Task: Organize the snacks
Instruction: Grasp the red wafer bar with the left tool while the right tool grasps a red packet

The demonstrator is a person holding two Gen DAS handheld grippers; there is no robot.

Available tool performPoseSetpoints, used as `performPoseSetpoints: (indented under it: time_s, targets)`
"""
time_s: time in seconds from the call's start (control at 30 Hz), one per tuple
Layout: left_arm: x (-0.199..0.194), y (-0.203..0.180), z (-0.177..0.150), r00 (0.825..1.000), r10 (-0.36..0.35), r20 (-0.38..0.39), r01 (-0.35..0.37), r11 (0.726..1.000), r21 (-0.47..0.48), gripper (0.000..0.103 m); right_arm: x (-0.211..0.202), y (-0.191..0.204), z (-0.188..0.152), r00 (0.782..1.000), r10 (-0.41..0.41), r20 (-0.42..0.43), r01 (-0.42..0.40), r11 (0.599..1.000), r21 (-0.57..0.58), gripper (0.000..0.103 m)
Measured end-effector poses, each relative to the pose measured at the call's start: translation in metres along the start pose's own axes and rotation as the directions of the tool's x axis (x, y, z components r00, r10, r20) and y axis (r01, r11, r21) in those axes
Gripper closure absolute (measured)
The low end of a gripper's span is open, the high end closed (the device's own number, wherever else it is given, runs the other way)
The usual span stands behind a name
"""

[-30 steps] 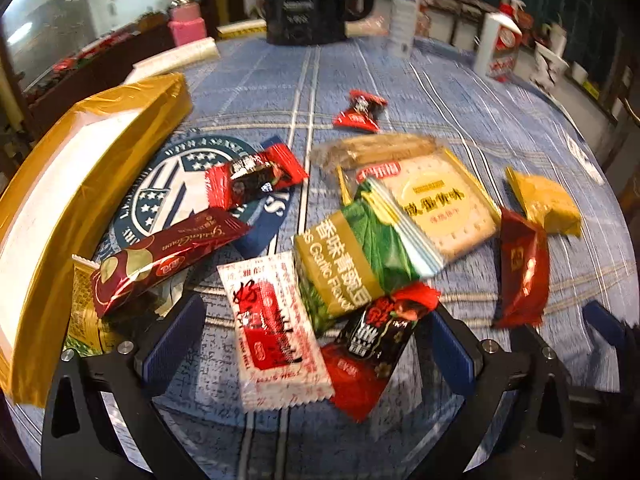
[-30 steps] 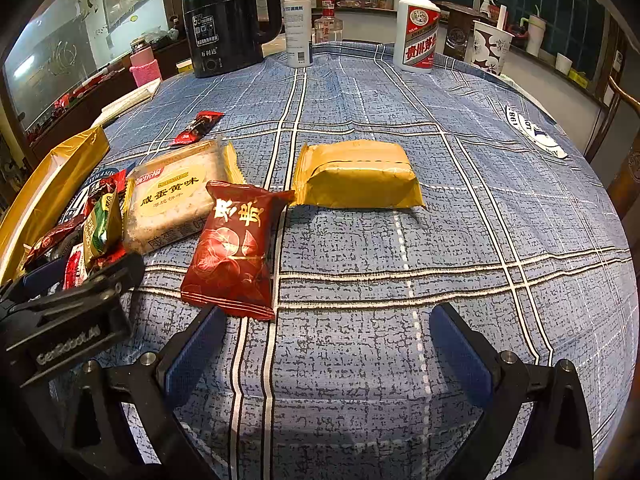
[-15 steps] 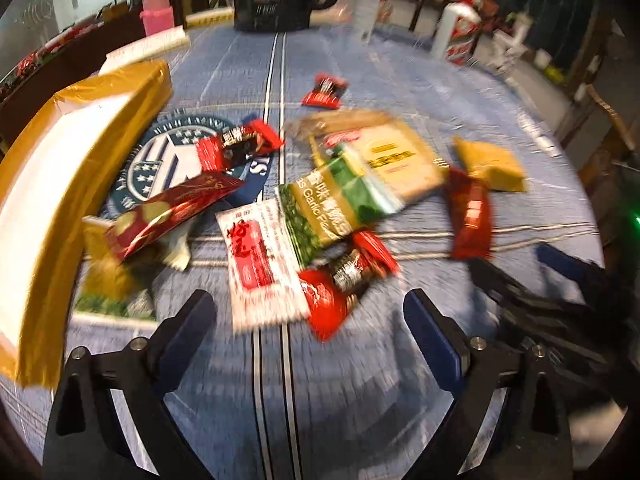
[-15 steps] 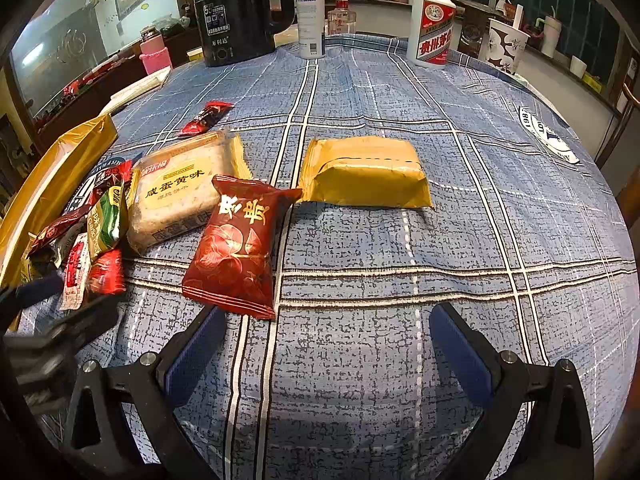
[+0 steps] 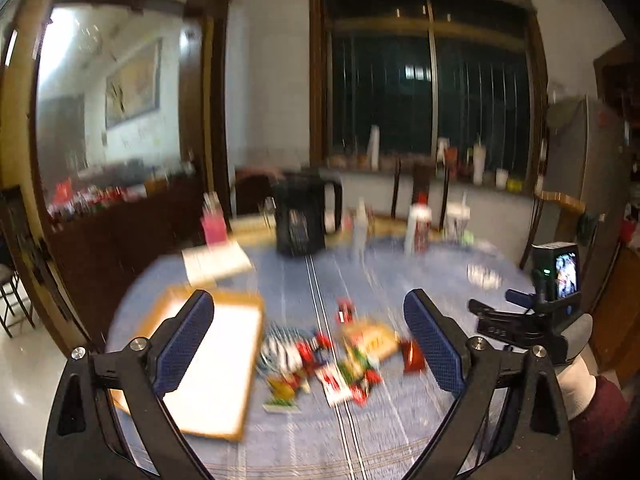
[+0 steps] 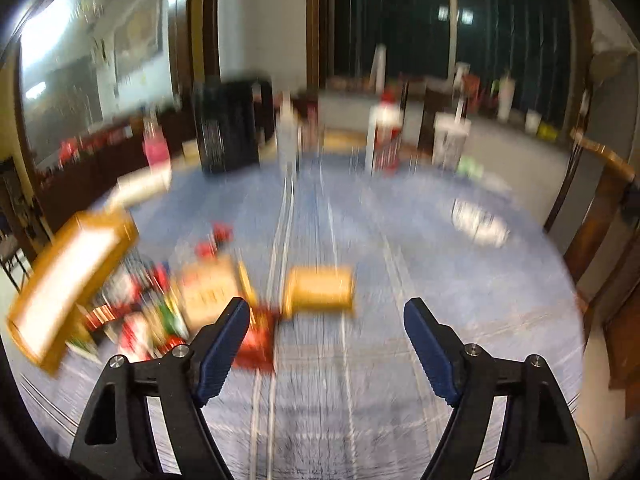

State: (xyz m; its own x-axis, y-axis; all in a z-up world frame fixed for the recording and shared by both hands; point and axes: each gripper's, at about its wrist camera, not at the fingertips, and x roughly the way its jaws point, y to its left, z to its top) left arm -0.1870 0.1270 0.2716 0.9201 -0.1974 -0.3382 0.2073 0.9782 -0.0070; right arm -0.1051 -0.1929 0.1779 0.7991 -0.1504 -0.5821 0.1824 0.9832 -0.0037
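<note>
Both views are blurred by motion. A pile of small snack packets [image 5: 332, 360] lies on the round blue-clothed table [image 5: 360, 432], right of a gold-rimmed tray [image 5: 216, 364]. My left gripper [image 5: 310, 344] is open and empty, held high and back from the table. My right gripper [image 6: 326, 344] is open and empty, also held above the table. In the right wrist view I see the tray [image 6: 68, 284], the packet pile [image 6: 160, 304], a red packet [image 6: 258, 340] and a yellow packet [image 6: 320, 292]. The right gripper shows in the left wrist view [image 5: 524, 320].
A black kettle [image 5: 302, 220], a spray bottle [image 5: 360, 228], a red-and-white bottle [image 5: 418, 224] and a cup [image 5: 456, 220] stand at the table's far edge. A pink container [image 5: 214, 228] and a white flat box [image 5: 216, 264] are at far left. Chairs and a sideboard surround the table.
Both grippers have pulled up and back from the table, so the snacks now look small and far. Both stayed open and empty. No snack has visibly moved.
</note>
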Motion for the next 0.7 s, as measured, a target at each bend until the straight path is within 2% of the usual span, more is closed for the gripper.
performPoseSetpoints:
  time_s: [0.1, 0.17, 0.23, 0.33, 0.37, 0.4, 0.47, 0.53, 0.6, 0.63, 0.7]
  targets:
    - [-0.032, 0.013, 0.049, 0.998, 0.026, 0.065, -0.026, 1.000, 0.001, 0.006, -0.043, -0.006, 0.049, 0.996, 0.005, 0.085, -0.005, 1.000, 0.004, 0.023]
    - [-0.052, 0.024, 0.087, 0.991, 0.073, 0.114, -0.073, 0.997, -0.004, 0.005, -0.076, -0.015, 0.086, 0.990, 0.002, 0.143, -0.006, 1.000, 0.025, 0.023]
    - [-0.069, 0.035, 0.118, 0.977, 0.135, 0.167, -0.133, 0.991, -0.023, 0.002, -0.106, -0.025, 0.122, 0.982, 0.007, 0.187, -0.017, 0.999, 0.050, 0.021]
    - [-0.088, 0.050, 0.155, 0.940, 0.220, 0.260, -0.212, 0.975, -0.062, 0.000, -0.142, -0.044, 0.167, 0.974, -0.008, 0.228, -0.013, 0.996, 0.091, 0.020]
    - [-0.089, 0.056, 0.162, 0.934, 0.232, 0.272, -0.220, 0.973, -0.074, 0.000, -0.146, -0.047, 0.176, 0.974, -0.010, 0.228, -0.012, 0.995, 0.098, 0.017]
    - [-0.091, 0.062, 0.162, 0.937, 0.226, 0.268, -0.211, 0.974, -0.085, 0.000, -0.146, -0.051, 0.182, 0.977, -0.008, 0.214, -0.014, 0.995, 0.102, 0.015]
    - [-0.075, 0.075, 0.155, 0.960, 0.172, 0.223, -0.153, 0.983, -0.100, 0.000, -0.134, -0.055, 0.180, 0.983, 0.014, 0.183, -0.033, 0.994, 0.101, 0.015]
    - [-0.046, 0.084, 0.133, 0.979, 0.121, 0.163, -0.105, 0.989, -0.104, 0.000, -0.107, -0.056, 0.156, 0.989, 0.052, 0.136, -0.068, 0.991, 0.112, 0.015]
    - [-0.025, 0.081, 0.115, 0.988, 0.101, 0.115, -0.091, 0.992, -0.092, 0.000, -0.066, -0.052, 0.122, 0.993, 0.100, 0.060, -0.107, 0.985, 0.135, 0.016]
    - [0.001, 0.080, 0.093, 0.995, 0.080, 0.063, -0.075, 0.995, -0.073, 0.000, -0.048, -0.048, 0.105, 0.992, 0.123, 0.025, -0.125, 0.982, 0.138, 0.017]
    - [0.028, 0.072, 0.069, 0.999, 0.041, -0.011, -0.041, 0.998, -0.039, 0.000, -0.011, -0.038, 0.068, 0.983, 0.176, -0.042, -0.169, 0.976, 0.140, 0.021]
